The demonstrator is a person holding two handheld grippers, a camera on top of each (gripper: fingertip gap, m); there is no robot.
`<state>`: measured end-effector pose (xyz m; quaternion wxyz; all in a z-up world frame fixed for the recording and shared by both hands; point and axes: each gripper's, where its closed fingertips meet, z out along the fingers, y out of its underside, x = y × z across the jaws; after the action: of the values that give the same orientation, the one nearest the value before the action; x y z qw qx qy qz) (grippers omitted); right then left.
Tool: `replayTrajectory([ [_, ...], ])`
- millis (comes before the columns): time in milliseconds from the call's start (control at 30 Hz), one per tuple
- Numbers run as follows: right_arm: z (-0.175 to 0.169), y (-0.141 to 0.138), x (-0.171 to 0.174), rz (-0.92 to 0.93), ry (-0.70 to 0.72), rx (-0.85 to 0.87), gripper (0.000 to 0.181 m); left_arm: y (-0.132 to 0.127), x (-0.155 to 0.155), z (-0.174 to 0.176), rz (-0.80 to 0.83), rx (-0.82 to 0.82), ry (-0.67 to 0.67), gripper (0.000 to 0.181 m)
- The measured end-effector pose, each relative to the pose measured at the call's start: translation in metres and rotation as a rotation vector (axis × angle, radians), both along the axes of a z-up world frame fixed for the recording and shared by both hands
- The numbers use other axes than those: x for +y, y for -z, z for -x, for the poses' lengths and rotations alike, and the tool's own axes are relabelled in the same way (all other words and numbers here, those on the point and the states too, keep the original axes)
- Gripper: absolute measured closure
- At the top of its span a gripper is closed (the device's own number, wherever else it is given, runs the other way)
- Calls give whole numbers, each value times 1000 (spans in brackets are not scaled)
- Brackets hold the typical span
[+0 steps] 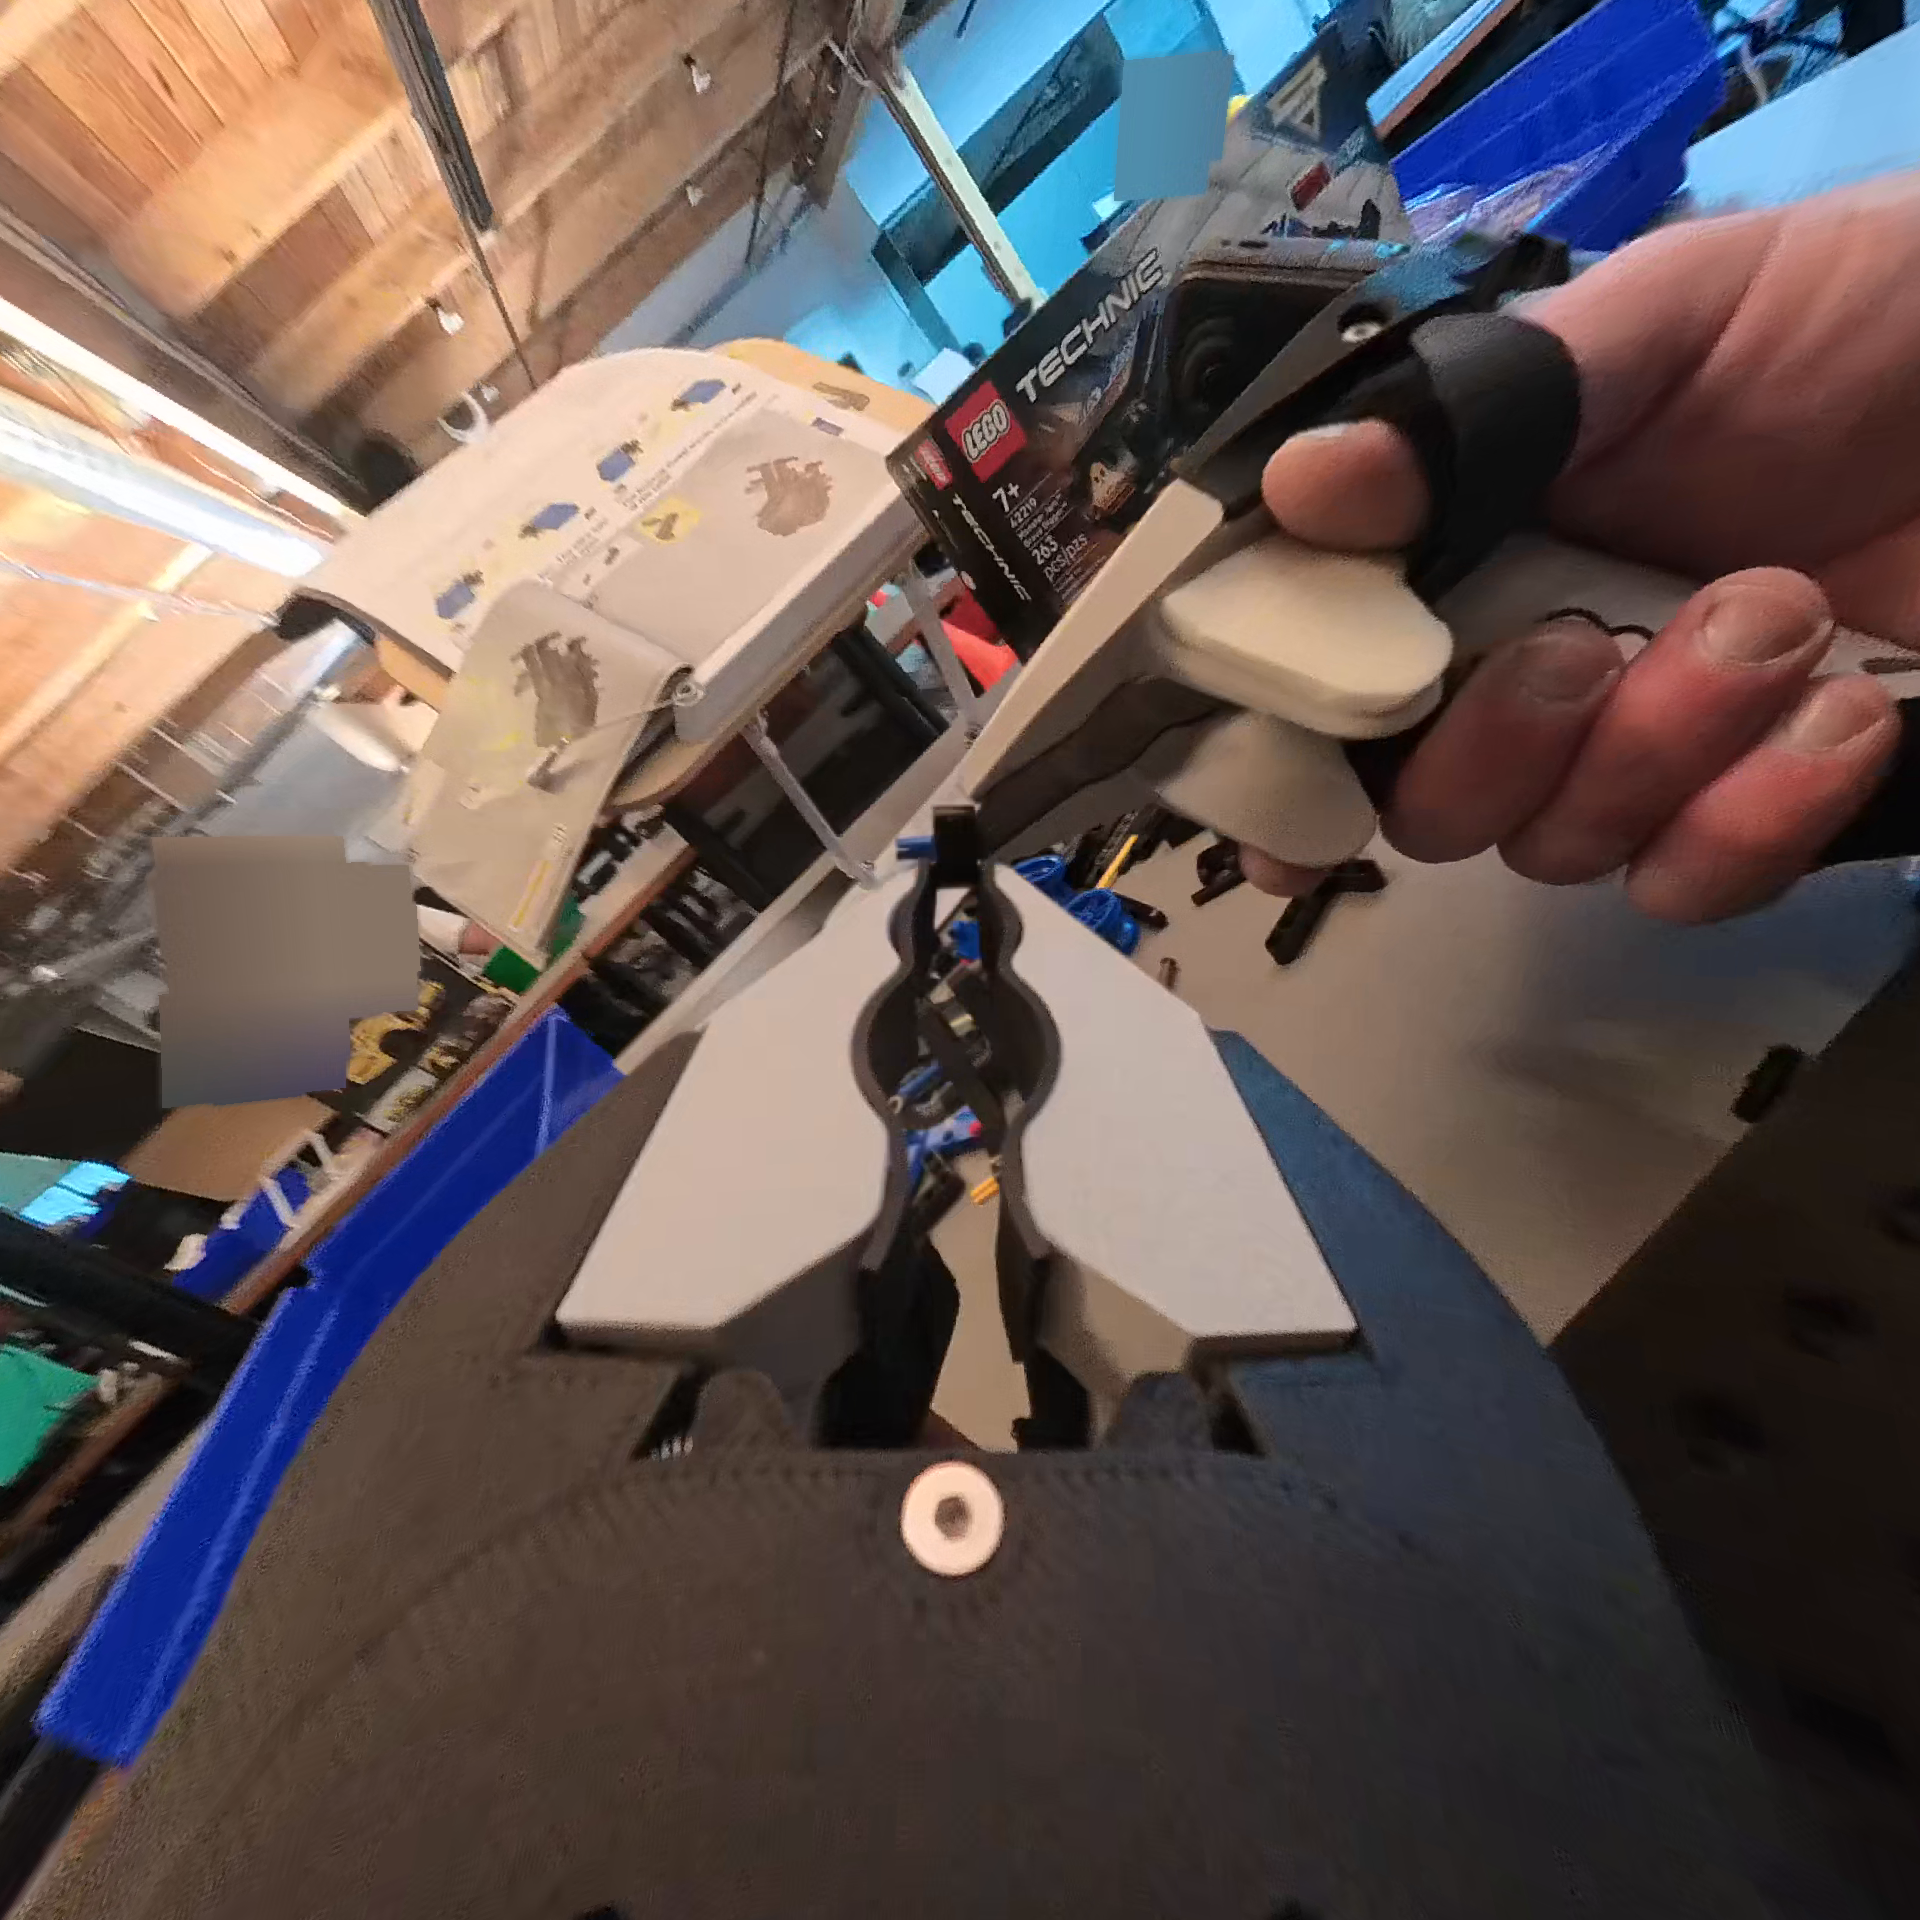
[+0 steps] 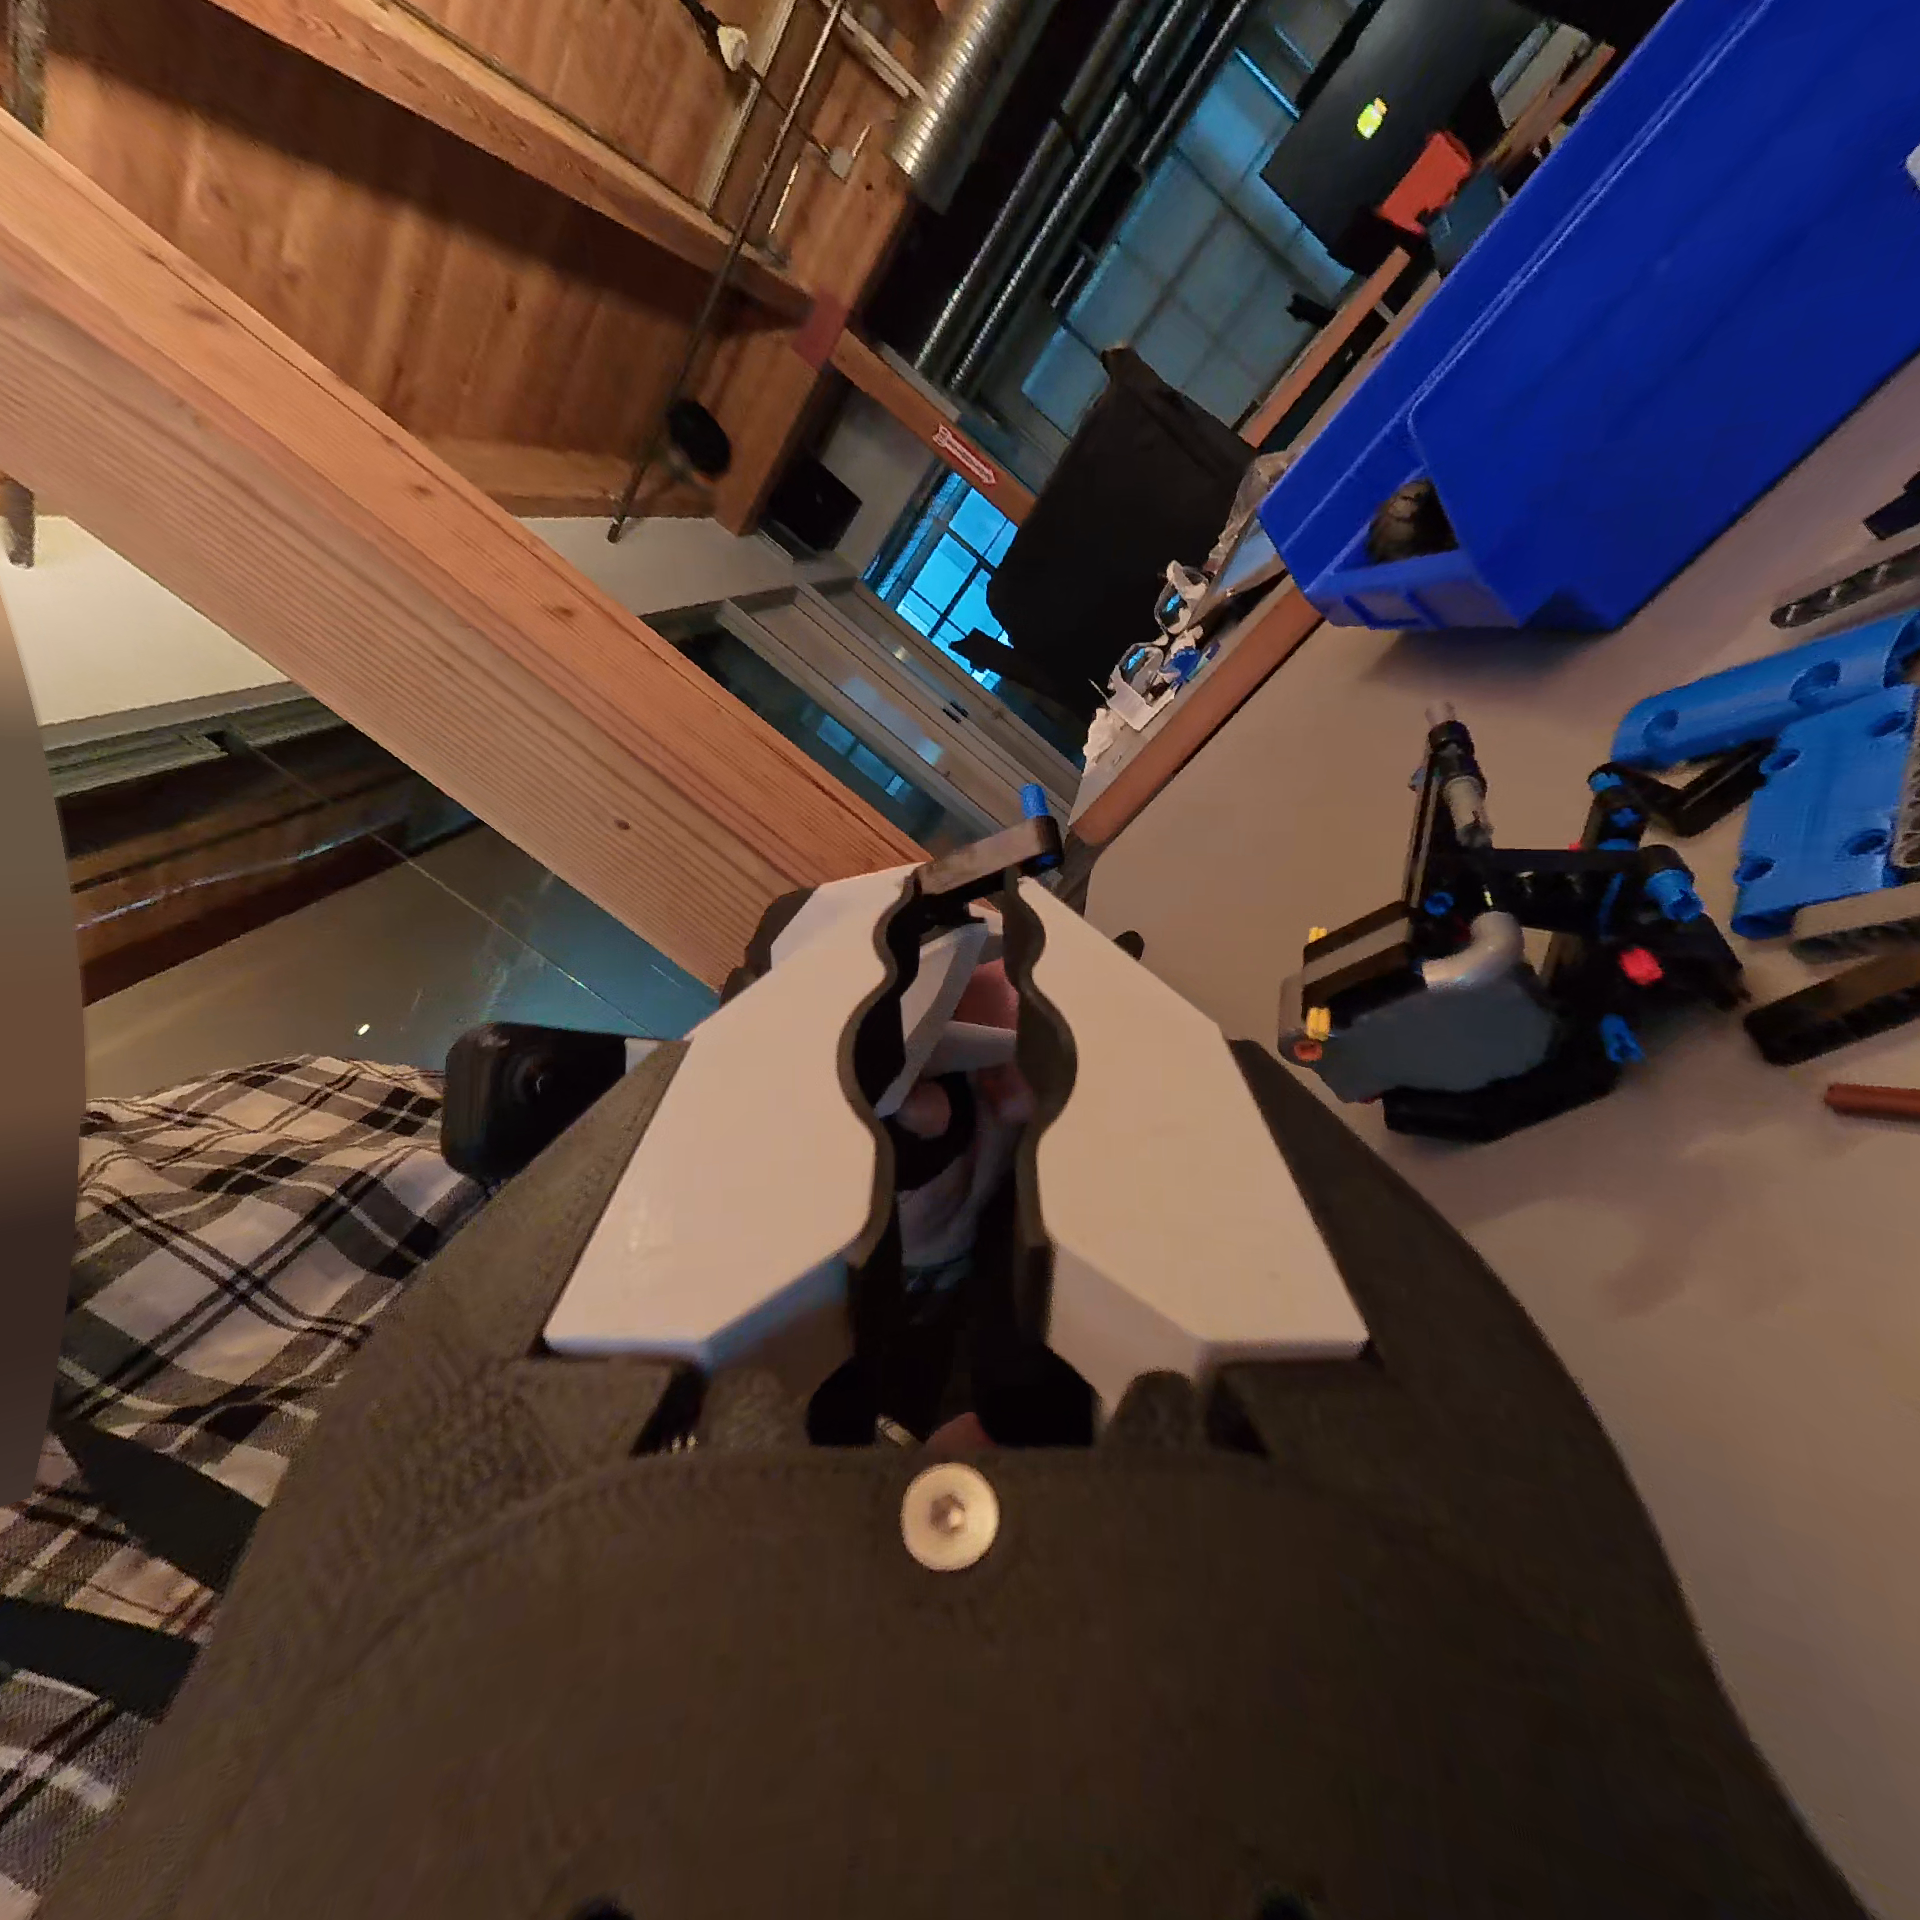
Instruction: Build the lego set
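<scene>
Both claws pinch one small black piece in mid-air.
The left gripper [image 1: 954, 868] and right gripper [image 2: 971, 883] are each clenched on the black lego beam [image 2: 987, 857], raised off the table [image 2: 1455, 1299]; the half-built model [image 2: 1475, 997] stands near its far edge, beside blue bins [image 2: 1621, 343].

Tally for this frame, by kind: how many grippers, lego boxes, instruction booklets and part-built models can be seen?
Grippers: 2, left gripper and right gripper
Lego box: 1
Instruction booklet: 1
Part-built model: 1
Total: 5
</scene>
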<state>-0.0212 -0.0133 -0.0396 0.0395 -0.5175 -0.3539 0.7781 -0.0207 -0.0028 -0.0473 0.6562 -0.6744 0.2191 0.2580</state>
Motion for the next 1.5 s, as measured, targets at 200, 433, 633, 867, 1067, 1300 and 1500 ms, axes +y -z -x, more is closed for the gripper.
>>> replayTrajectory([
  [200, -2, -6, 2, 13, 12, 44, 167, -13, -4, -1, -75, 146, -51, 175],
  [433, -10, -24, -6, 52, -47, 139, 162, -24, -7, -7, -126, 183, -24, 175],
  [633, -13, -28, -7, 52, -56, 164, 166, -29, -10, -13, -161, 186, 17, 175],
  [867, -15, -33, -14, 17, -64, 191, 170, -38, -17, -17, -208, 51, 123, 175],
  [1067, -16, -37, -10, 13, -37, 211, 180, -34, -15, -19, -191, 32, 147, 174],
  [1300, -11, -28, -5, -9, -13, 169, 179, -22, -7, -20, -133, 54, 133, 181],
  [1500, -8, -14, -1, -104, 19, 98, 179, -15, -3, -19, -92, 51, 146, 181],
])
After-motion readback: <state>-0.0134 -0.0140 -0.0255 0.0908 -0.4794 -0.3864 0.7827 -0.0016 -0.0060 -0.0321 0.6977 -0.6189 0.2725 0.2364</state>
